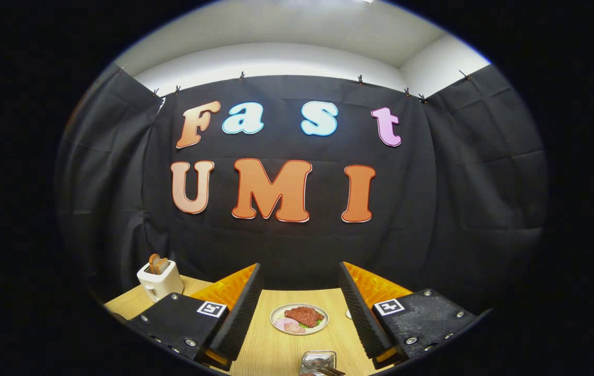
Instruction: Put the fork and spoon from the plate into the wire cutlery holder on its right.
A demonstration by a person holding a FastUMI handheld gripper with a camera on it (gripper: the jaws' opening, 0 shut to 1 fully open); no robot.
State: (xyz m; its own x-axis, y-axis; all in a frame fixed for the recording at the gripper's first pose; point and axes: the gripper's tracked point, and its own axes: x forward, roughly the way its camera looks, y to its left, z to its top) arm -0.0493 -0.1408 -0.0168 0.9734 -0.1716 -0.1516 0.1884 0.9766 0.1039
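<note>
Your jaws [301, 313] are wide open, gripping nothing. One plate [299, 319] sits on the counter [270, 350] between the fingers, holding meat and some pink slices, no cutlery I can make out. One wire holder [318, 362] sits nearer you with something metal in it. One white toaster [160, 279] off left holds toast.

Gripper [301, 308]: we hold it level above the tabletop, pointing forward toward the booth's back wall. Fingers [242, 313]: spread wide apart, left and right angled outward, nothing gripped or touched between them. Both finger mounts sit at equal height, each carrying a square marker tag.
</note>
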